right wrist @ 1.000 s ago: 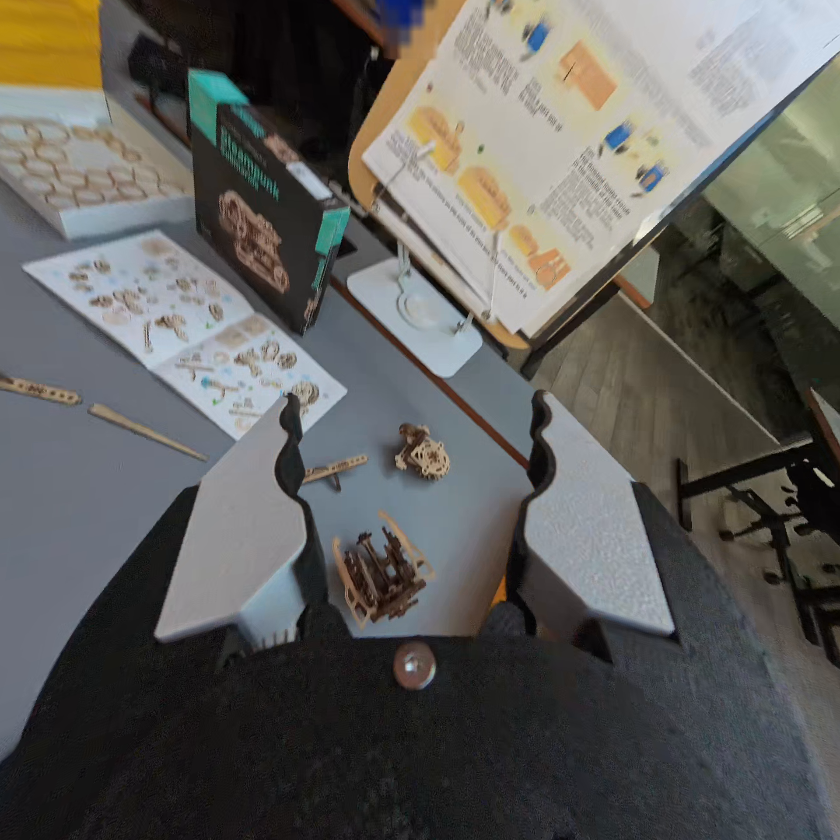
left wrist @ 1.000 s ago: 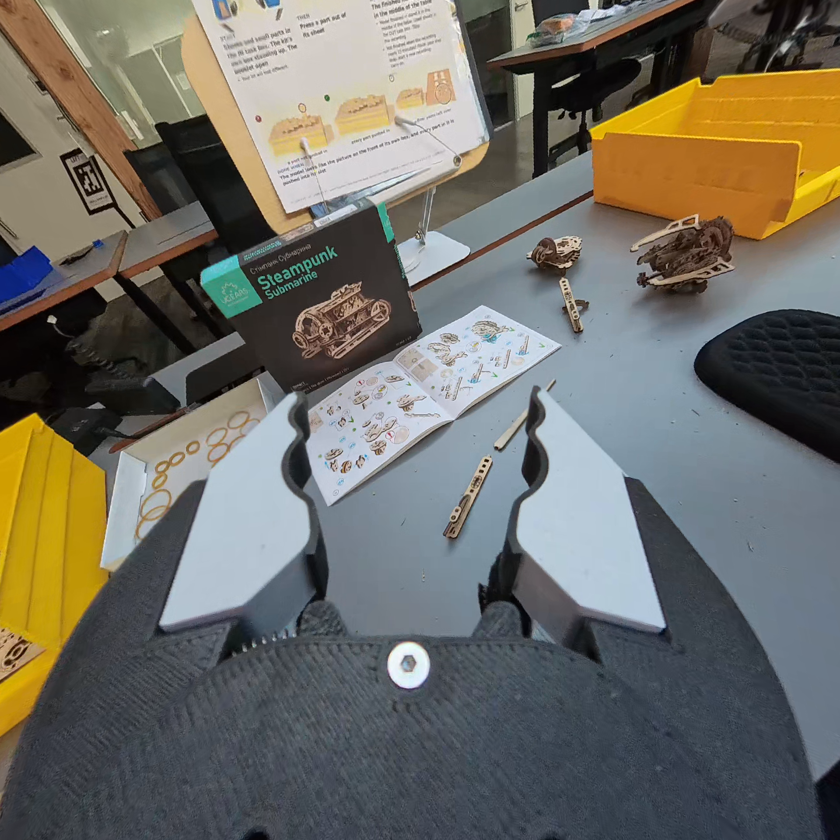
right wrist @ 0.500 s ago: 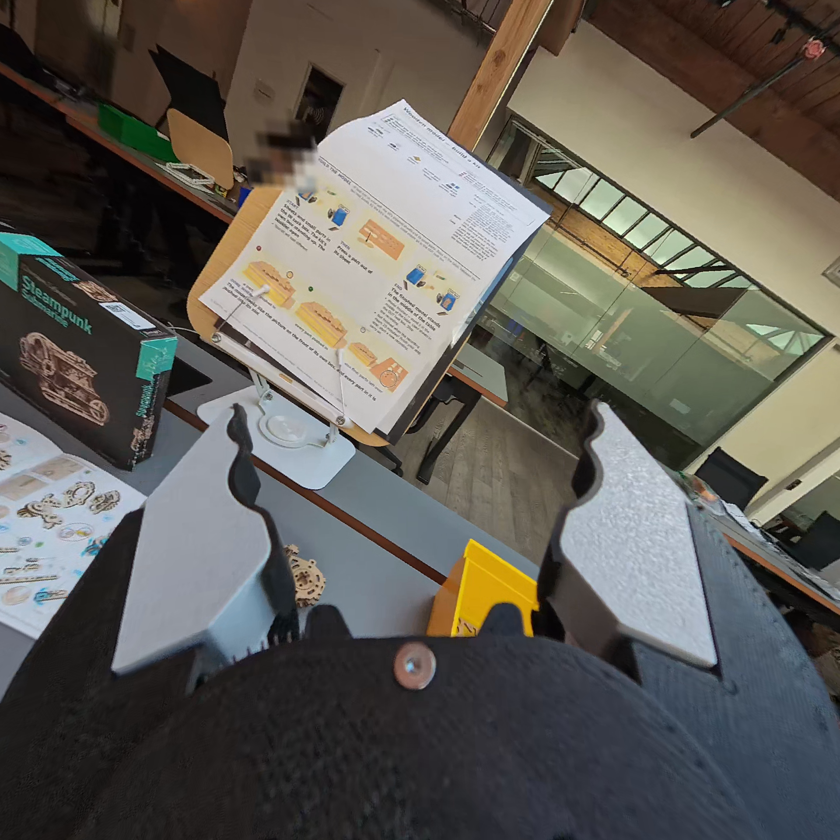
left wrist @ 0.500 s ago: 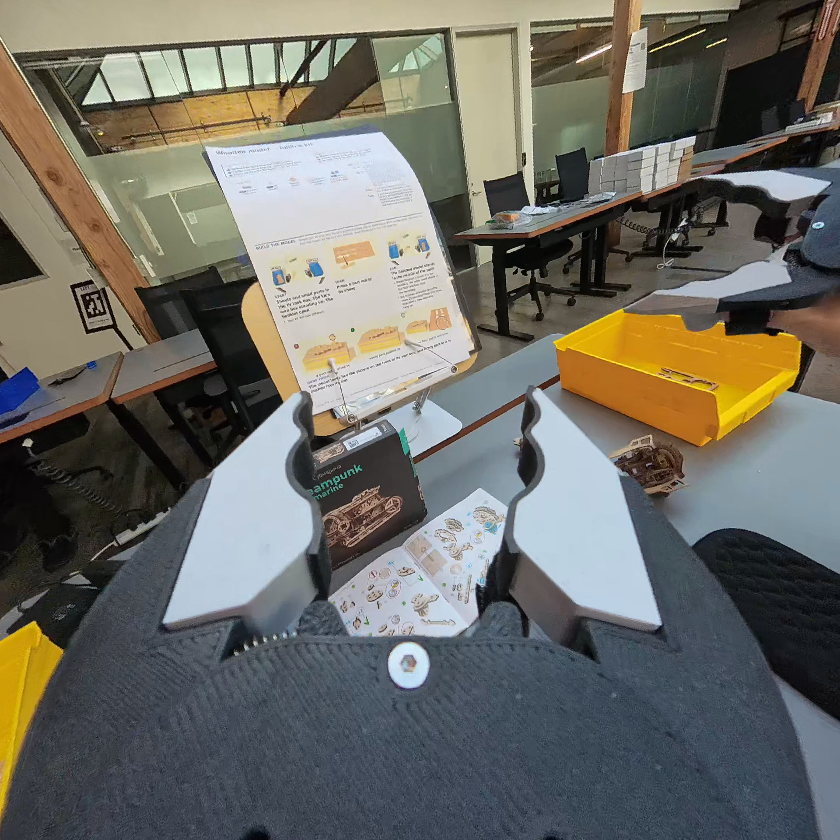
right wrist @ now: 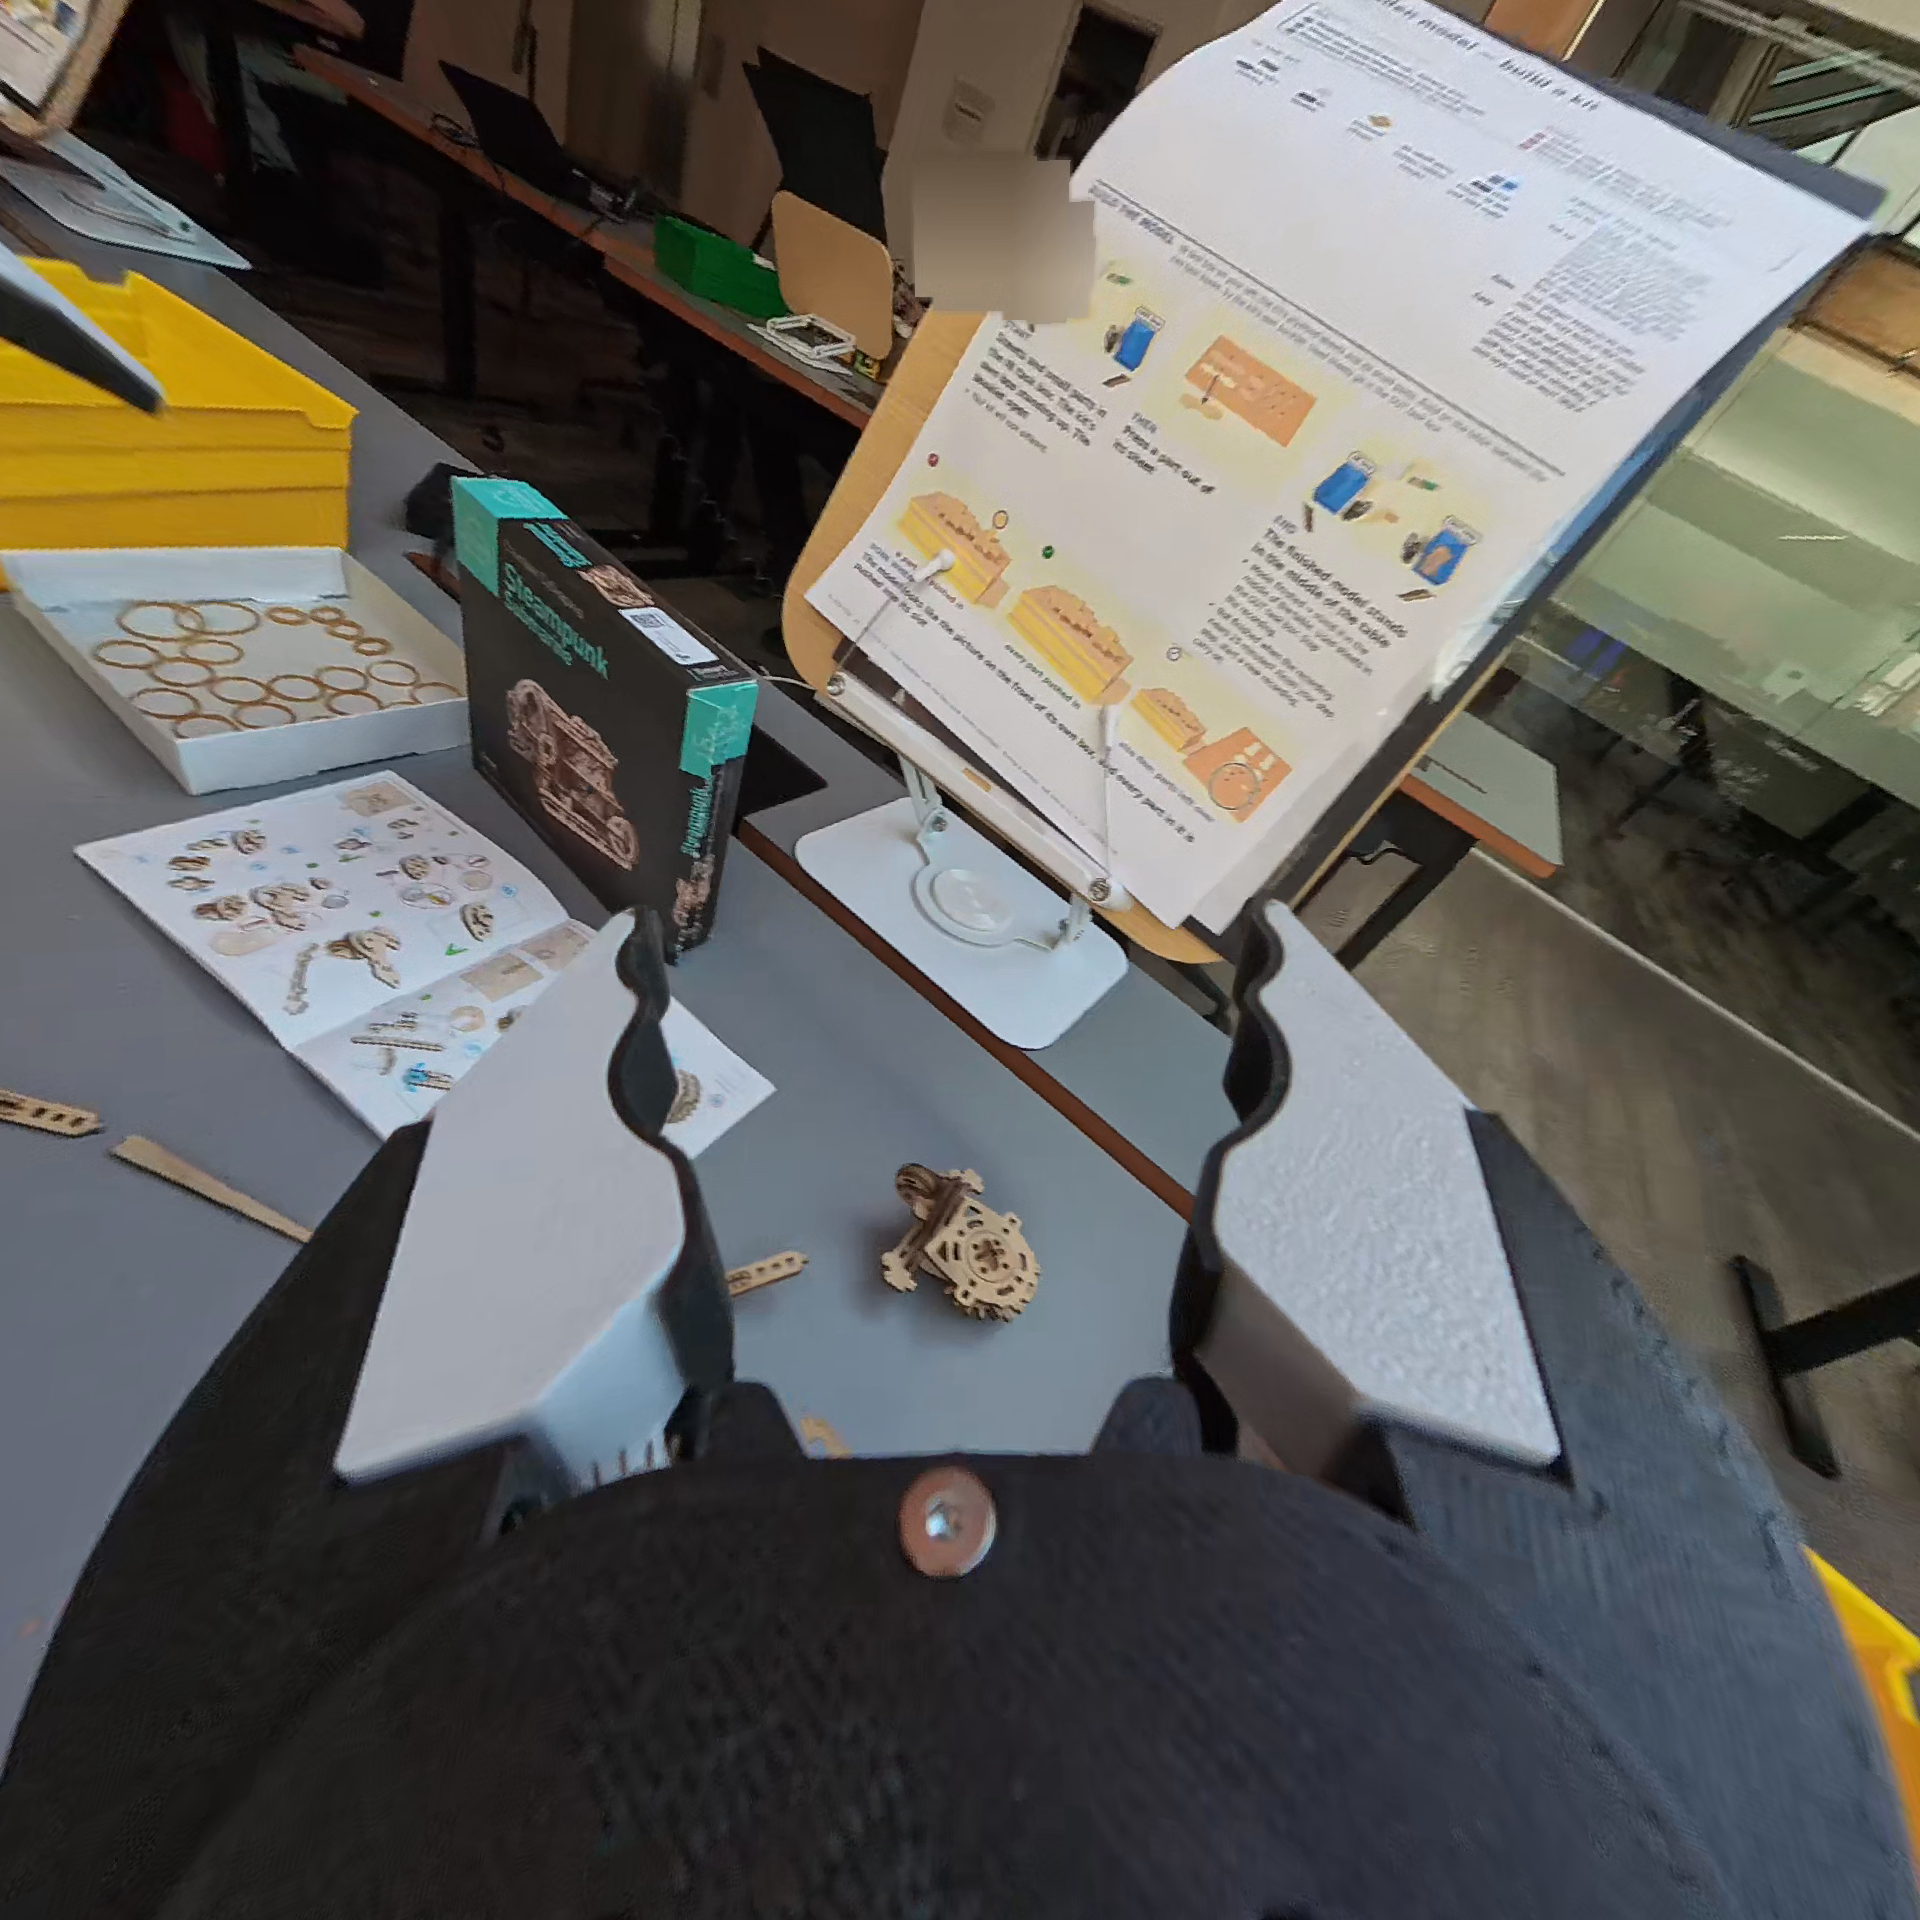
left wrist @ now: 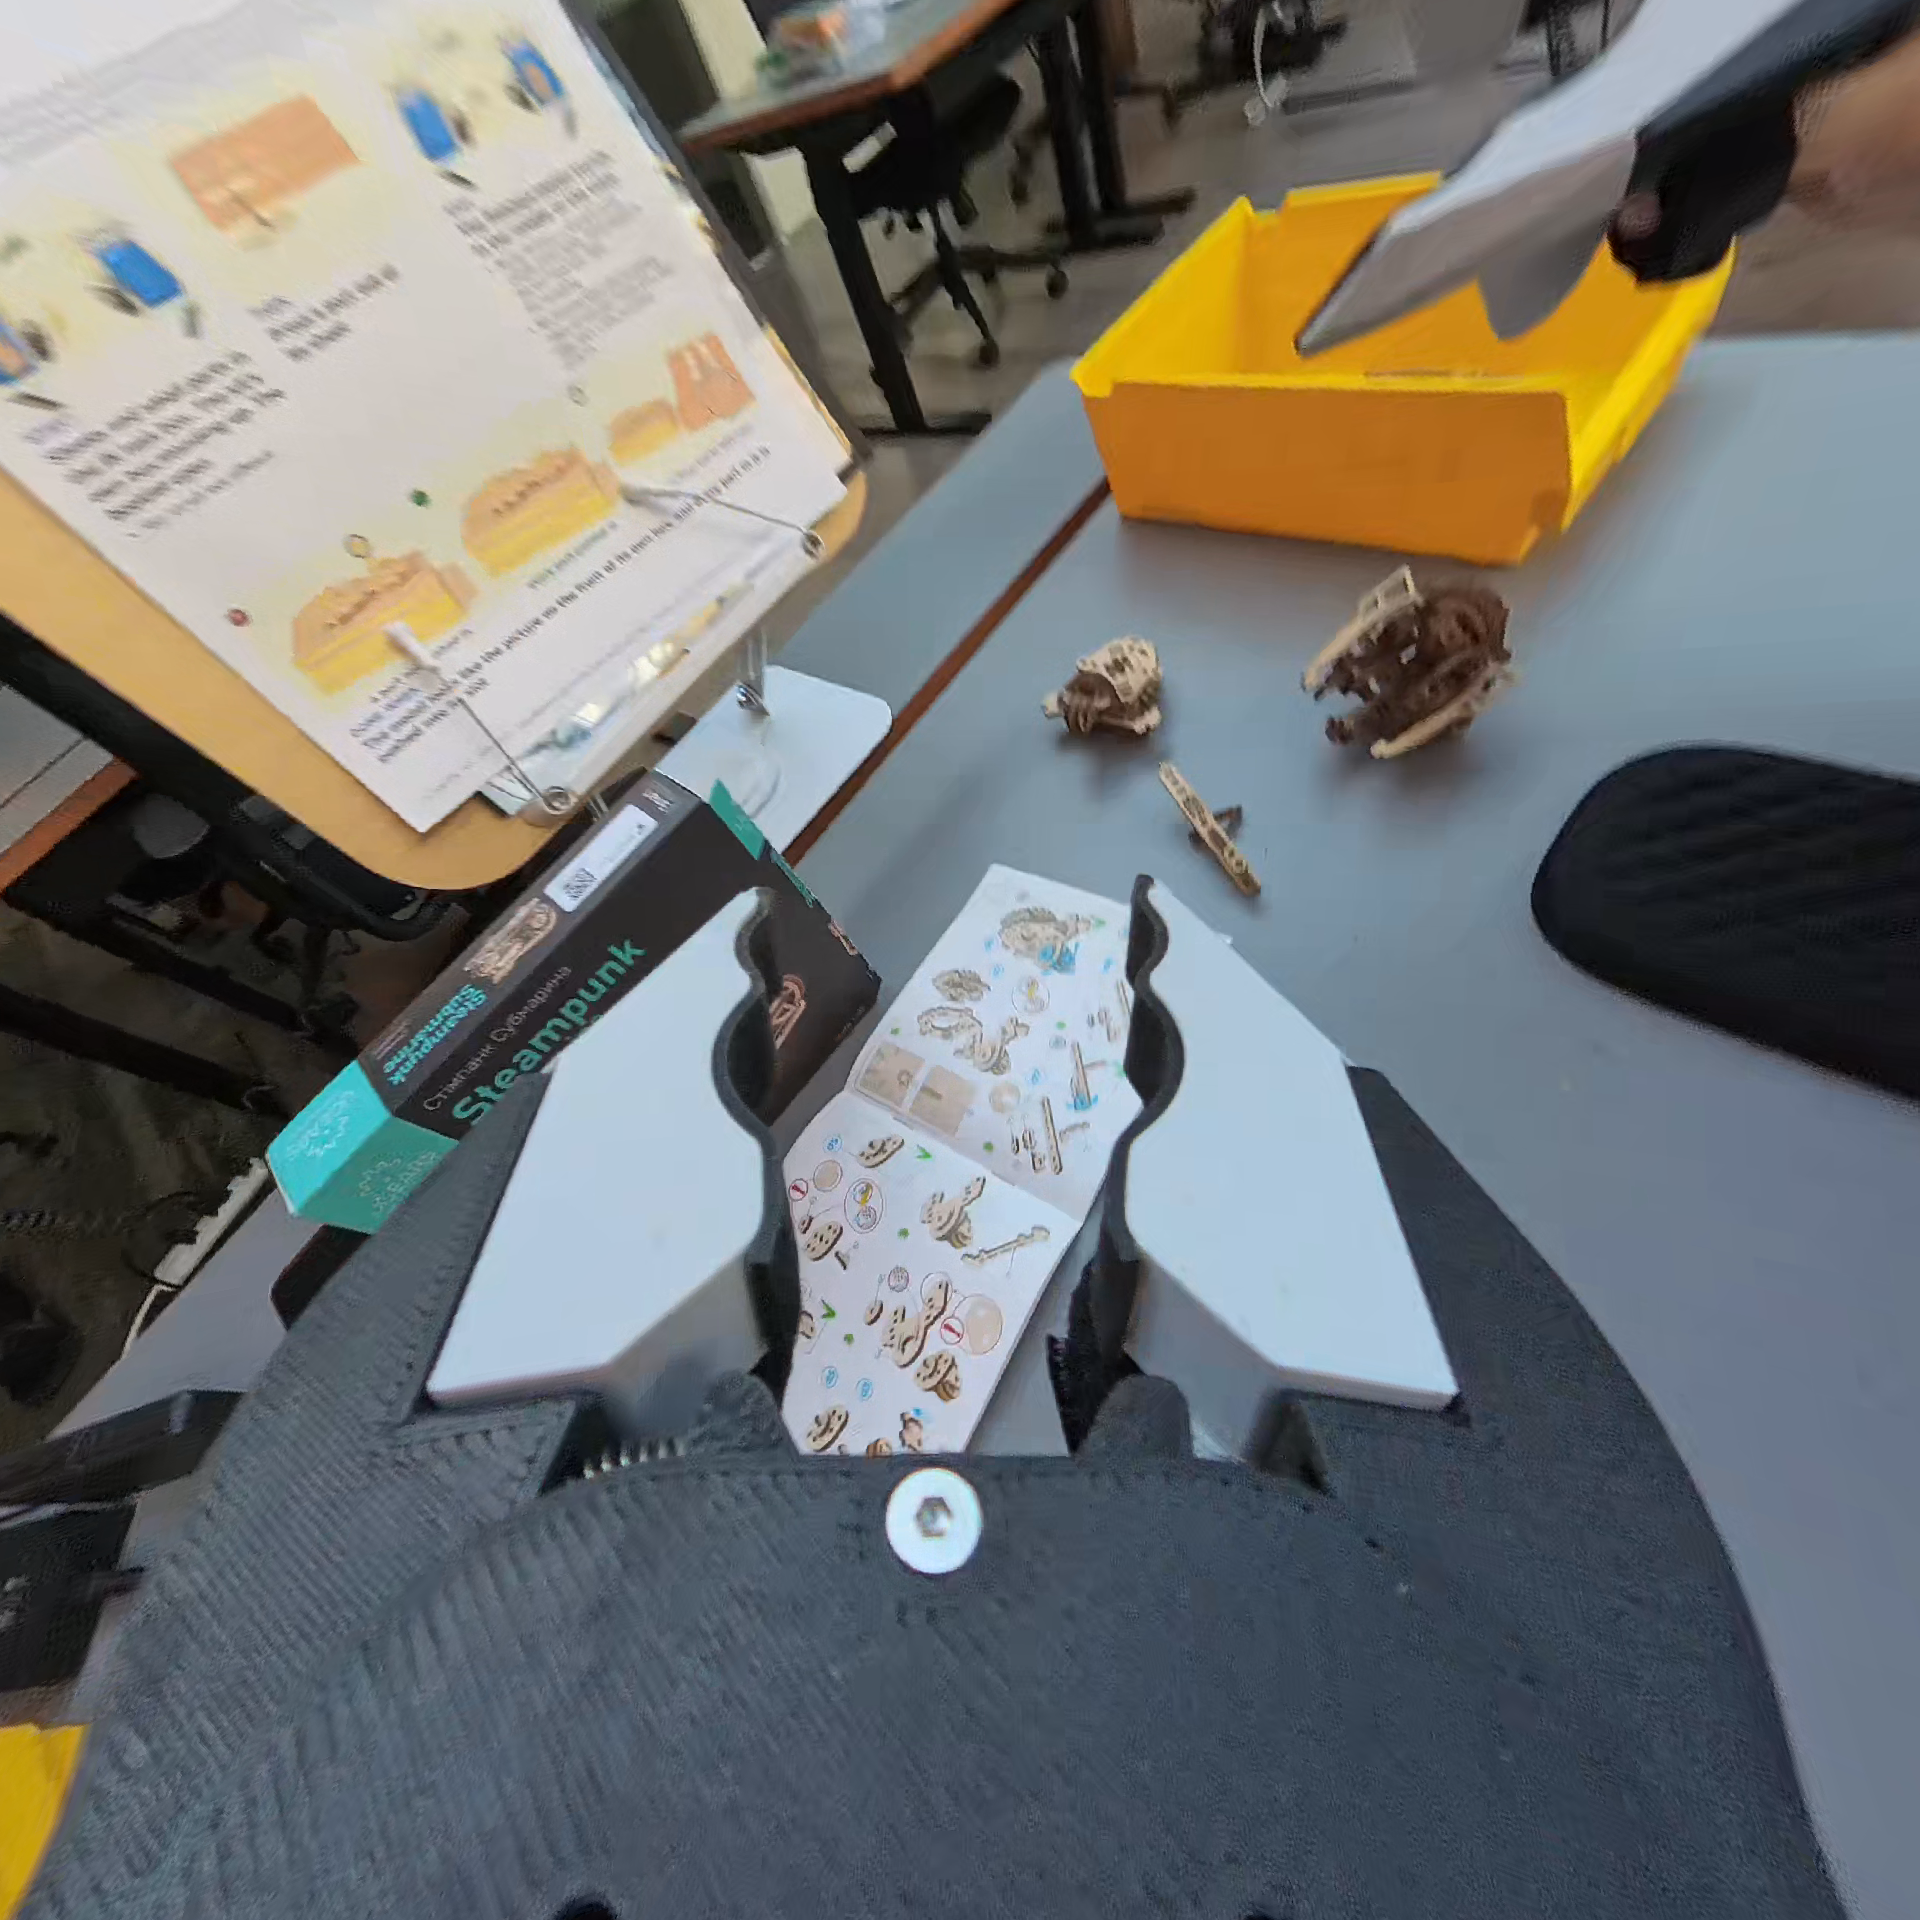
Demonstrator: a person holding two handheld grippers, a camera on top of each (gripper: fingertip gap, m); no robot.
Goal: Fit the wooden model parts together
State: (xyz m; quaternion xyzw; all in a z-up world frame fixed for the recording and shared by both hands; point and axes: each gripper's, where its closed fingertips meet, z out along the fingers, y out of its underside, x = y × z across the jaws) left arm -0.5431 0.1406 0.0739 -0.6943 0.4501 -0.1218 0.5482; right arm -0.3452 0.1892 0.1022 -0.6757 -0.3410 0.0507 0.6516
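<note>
Wooden parts lie on the grey table (left wrist: 1558, 1299). A small pale gear assembly (left wrist: 1110, 688) (right wrist: 966, 1252), a larger dark wooden assembly (left wrist: 1408, 665) and a slotted strip with a peg (left wrist: 1210, 828) lie ahead of my left gripper (left wrist: 948, 914). That gripper is open and empty above the open instruction booklet (left wrist: 966, 1174). My right gripper (right wrist: 940, 930) is open and empty, hovering above the small gear assembly; it also shows at the top right of the left wrist view (left wrist: 1538, 218). Two flat strips (right wrist: 197, 1184) lie at the left.
The black kit box (right wrist: 592, 727) stands behind the booklet (right wrist: 312, 914). An instruction sheet on a stand (right wrist: 1299, 468) rises at the table's far edge. A yellow bin (left wrist: 1351, 436) is at the far right, a white tray of rings (right wrist: 239, 665) and yellow bins (right wrist: 156, 416) at the left. A black pad (left wrist: 1745, 904) lies right. My right gripper is the nearer one to the larger dark wooden assembly (left wrist: 1408, 665): about 20 cm, against 30 cm.
Both grippers swung up to look across the room half a second ago and have tilted back down to the table. Both stay open and empty.
</note>
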